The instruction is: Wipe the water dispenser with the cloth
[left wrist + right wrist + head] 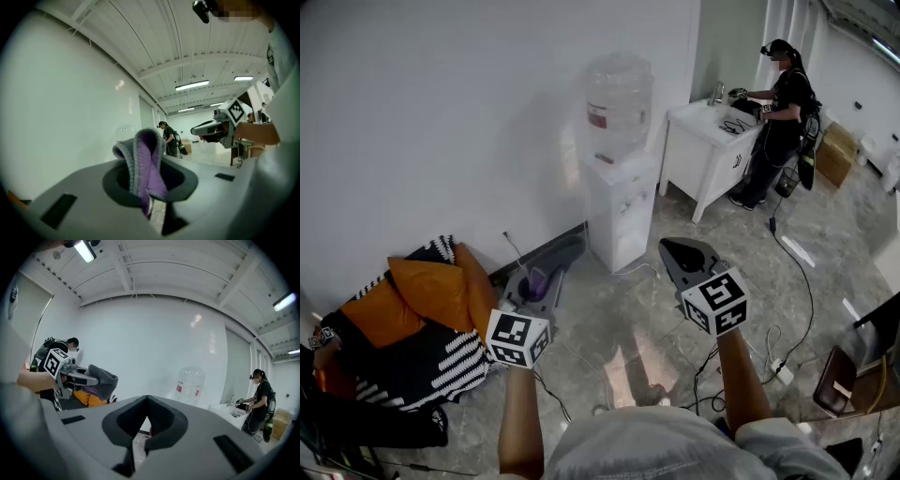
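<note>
The white water dispenser (620, 211) stands against the wall with a clear bottle (619, 92) on top. My left gripper (535, 282) hangs low to the left of it, shut on a purple and grey cloth (534, 280). In the left gripper view the folded cloth (146, 161) sticks up between the jaws of the left gripper (147, 157). My right gripper (672, 249) floats in front of the dispenser, a little to its right, shut on nothing. The right gripper view shows its jaws (147, 400) meeting, with the bottle (190, 385) beyond and the cloth (101, 377) at the left.
Orange and striped cushions (431, 305) lie on the floor at the left. A person (783, 117) works at a white cabinet (708, 155) to the right of the dispenser. Cables (794, 258) and a power strip (783, 371) cross the tiled floor; a cardboard box (836, 153) sits far right.
</note>
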The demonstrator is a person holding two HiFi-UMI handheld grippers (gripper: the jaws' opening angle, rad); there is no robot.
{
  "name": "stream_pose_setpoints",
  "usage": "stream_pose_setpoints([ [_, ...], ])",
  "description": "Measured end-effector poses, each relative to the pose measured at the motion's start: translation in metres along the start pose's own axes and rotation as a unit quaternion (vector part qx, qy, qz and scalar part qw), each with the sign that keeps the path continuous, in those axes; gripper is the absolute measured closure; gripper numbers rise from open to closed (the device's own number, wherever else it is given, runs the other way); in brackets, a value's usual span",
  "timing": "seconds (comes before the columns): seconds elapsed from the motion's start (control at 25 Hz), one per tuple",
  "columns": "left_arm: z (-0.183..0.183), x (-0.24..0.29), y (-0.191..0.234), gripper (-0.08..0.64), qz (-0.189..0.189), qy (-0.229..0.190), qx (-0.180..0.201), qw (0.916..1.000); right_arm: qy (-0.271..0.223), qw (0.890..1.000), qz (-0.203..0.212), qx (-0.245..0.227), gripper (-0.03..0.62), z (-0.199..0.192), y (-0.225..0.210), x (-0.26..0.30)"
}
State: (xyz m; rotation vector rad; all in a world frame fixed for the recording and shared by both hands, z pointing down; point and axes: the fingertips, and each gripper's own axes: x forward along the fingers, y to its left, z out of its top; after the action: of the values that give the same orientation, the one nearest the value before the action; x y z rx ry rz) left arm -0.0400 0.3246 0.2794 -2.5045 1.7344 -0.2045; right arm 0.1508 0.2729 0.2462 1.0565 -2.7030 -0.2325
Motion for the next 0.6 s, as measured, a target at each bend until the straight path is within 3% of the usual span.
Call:
stream_pose_setpoints([
  [0.24, -0.004, -0.007, 0.017, 0.488, -0.010, 0.000, 0.001, 1.0000, 0.005, 1.000, -0.001, 0.006, 0.578, 0.004, 0.017, 0.014],
  [0.6, -0.018, -0.025, 0.048, 0.488, -0.026, 0.000, -0.006, 0.9997, -0.007, 0.998, 0.011, 0.059, 0.578, 0.009, 0.051, 0.025],
])
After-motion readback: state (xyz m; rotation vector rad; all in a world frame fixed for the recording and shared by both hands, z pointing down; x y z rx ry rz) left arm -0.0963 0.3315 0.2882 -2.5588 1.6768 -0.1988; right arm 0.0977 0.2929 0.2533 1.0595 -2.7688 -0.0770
